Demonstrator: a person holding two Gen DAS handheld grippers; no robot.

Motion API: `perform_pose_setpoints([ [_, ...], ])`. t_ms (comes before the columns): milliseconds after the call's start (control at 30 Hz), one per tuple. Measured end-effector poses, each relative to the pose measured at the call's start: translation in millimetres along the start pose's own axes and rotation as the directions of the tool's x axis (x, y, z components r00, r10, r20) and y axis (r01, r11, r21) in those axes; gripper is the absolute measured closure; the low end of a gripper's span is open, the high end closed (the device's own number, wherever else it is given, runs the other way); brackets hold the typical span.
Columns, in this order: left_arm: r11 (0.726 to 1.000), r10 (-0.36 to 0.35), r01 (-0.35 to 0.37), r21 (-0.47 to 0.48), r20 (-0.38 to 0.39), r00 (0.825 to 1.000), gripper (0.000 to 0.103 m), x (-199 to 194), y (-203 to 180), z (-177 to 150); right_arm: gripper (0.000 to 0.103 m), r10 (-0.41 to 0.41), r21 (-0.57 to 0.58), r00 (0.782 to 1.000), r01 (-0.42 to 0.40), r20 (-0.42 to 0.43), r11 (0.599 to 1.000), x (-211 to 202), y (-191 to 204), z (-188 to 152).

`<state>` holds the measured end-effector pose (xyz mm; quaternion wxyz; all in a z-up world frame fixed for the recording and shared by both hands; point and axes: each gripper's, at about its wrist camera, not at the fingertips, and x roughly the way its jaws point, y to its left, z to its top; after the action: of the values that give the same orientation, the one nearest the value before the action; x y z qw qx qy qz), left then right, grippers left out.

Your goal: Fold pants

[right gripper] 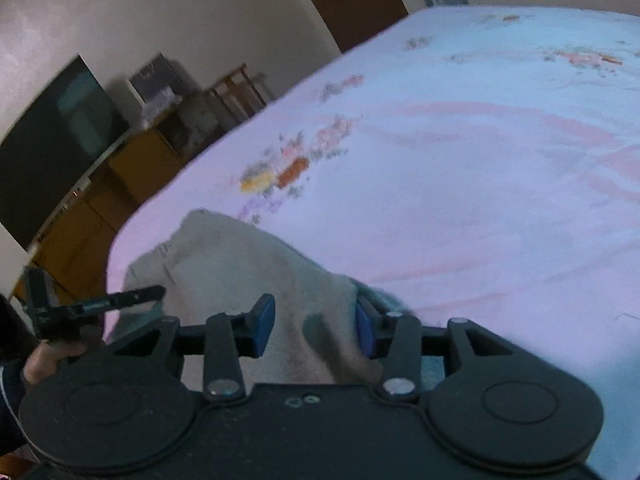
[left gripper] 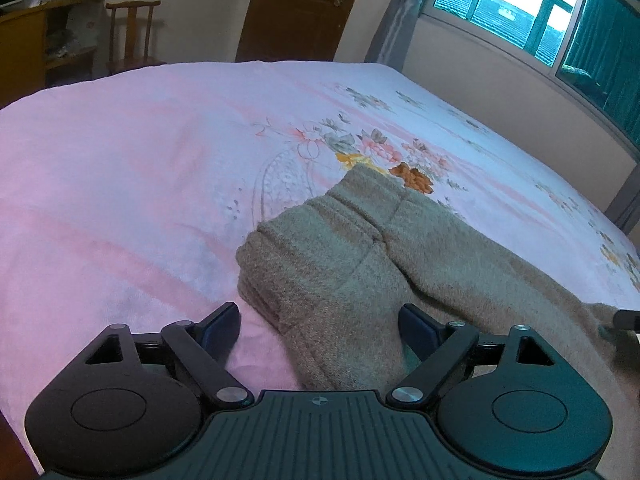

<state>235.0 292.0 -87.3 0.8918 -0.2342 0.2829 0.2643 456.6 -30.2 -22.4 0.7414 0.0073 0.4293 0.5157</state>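
Beige fleece pants (left gripper: 340, 248) lie on the pink floral bedspread (left gripper: 120, 180), folded lengthwise, with the waistband end pointing away from me. My left gripper (left gripper: 320, 320) is open wide just above the near part of the pants. The cloth runs between its jaws, closer to the right finger, and the pads do not press on it. In the blurred right wrist view the pants (right gripper: 224, 256) lie near the bed's corner. My right gripper (right gripper: 316, 326) stands over them with its jaws apart. A raised fold sits in the gap and the left pad's face is bare.
The bed's edge and corner (right gripper: 120, 240) are close to the pants. Beyond it stand a wooden cabinet (right gripper: 100, 208) and a dark screen (right gripper: 52, 148). A wooden chair (left gripper: 134, 32), a brown door (left gripper: 296, 8) and a window (left gripper: 520, 8) line the far walls. A hand (right gripper: 48, 356) holds the other gripper.
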Motion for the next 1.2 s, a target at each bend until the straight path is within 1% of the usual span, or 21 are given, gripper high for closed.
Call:
perform_pose_setpoints([
  [33,1.0,0.001,-0.001,0.002,0.001,1.0,0.016,0.0,-0.1,-0.3,0.067,-0.003,0.004,1.0,0.003,-0.012,1.0,4.0,-0.7,0.3],
  [133,1.0,-0.002,0.002,0.004,0.002,1.0,0.016,0.0,0.3,-0.6,0.068,-0.019,0.005,1.0,0.019,-0.013,1.0,6.7,-0.1,-1.2],
  [167,1.0,-0.004,0.004,0.005,0.002,1.0,0.016,0.3,0.7,-0.6,0.068,-0.036,-0.016,0.999,0.036,-0.004,0.999,4.3,4.2,-2.8],
  [233,1.0,-0.008,0.008,0.005,0.0,1.0,0.016,0.9,1.7,-0.8,0.068,-0.058,-0.098,0.998,0.06,0.017,0.993,-4.2,20.7,-10.4],
  [300,1.0,-0.011,0.011,0.007,0.0,1.0,0.016,1.3,2.0,-0.6,0.068,-0.074,-0.145,0.997,0.078,0.03,0.986,-11.8,32.5,-19.6],
  [400,1.0,-0.009,0.009,0.009,0.003,1.0,0.016,2.1,1.3,-1.3,0.068,-0.081,-0.162,0.997,0.082,0.012,0.983,-17.6,38.2,-29.3],
  [467,1.0,-0.008,0.008,0.009,0.004,1.0,0.016,1.9,0.4,-2.1,0.068,-0.089,-0.158,0.996,0.088,0.001,0.983,-16.7,38.0,-32.3],
  [500,1.0,-0.007,0.007,0.012,0.004,1.0,0.016,2.1,-0.2,-2.2,0.068,-0.081,-0.142,0.997,0.081,0.004,0.987,-16.6,35.4,-32.7],
  [667,1.0,0.001,-0.001,0.018,0.002,1.0,0.016,2.6,-2.5,-1.1,0.065,-0.086,-0.055,0.994,0.089,0.065,0.994,2.3,30.5,-17.5],
  [733,1.0,0.0,0.0,0.023,0.001,1.0,0.017,3.5,-3.9,0.0,0.065,-0.14,-0.041,0.987,0.144,0.078,0.989,13.6,30.9,-11.5],
  [800,1.0,-0.006,0.006,0.031,0.004,1.0,0.017,4.1,-5.7,1.6,0.075,-0.195,-0.062,0.977,0.201,0.09,0.978,20.1,32.7,-12.1],
  [833,0.999,-0.009,0.009,0.039,0.004,1.0,0.022,4.5,-7.1,2.5,0.093,-0.236,-0.077,0.967,0.244,0.094,0.967,22.2,33.6,-13.3],
  [867,0.999,-0.009,0.009,0.05,0.004,1.0,0.025,5.0,-9.0,3.6,0.094,-0.271,-0.088,0.957,0.28,0.1,0.956,22.3,32.8,-14.6],
  [900,0.998,-0.007,0.007,0.063,0.003,1.0,0.027,5.7,-10.9,4.6,0.095,-0.27,-0.084,0.956,0.28,0.111,0.956,20.4,31.5,-15.8],
  [933,0.997,-0.008,0.008,0.075,0.001,1.0,0.033,6.1,-12.2,5.4,0.097,-0.277,-0.084,0.953,0.287,0.121,0.954,18.5,31.5,-16.0],
  [967,0.996,-0.014,0.014,0.088,0.0,1.0,0.037,6.2,-13.6,6.8,0.099,-0.292,-0.097,0.948,0.305,0.13,0.947,17.5,33.2,-15.7],
  [1000,0.995,-0.016,0.016,0.101,0.001,1.0,0.039,5.5,-14.3,7.6,0.103,-0.303,-0.102,0.943,0.317,0.138,0.943,16.6,34.8,-15.7],
  [1033,0.993,-0.019,0.018,0.113,0.003,1.0,0.042,4.6,-14.4,8.4,0.103,-0.32,-0.103,0.935,0.336,0.151,0.936,14.4,35.6,-14.6],
  [1133,0.989,-0.015,0.016,0.145,-0.002,1.0,0.043,5.9,-15.0,7.9,0.103,-0.318,-0.087,0.934,0.335,0.165,0.938,9.4,31.9,-13.6],
  [1167,0.988,-0.015,0.016,0.153,-0.008,1.0,0.043,8.9,-13.6,5.6,0.103,-0.341,-0.086,0.926,0.358,0.163,0.93,12.2,29.5,-14.8],
  [1200,0.988,-0.018,0.019,0.152,-0.007,1.0,0.043,10.0,-12.3,4.1,0.103,-0.353,-0.071,0.925,0.365,0.138,0.928,18.2,21.6,-17.4],
])
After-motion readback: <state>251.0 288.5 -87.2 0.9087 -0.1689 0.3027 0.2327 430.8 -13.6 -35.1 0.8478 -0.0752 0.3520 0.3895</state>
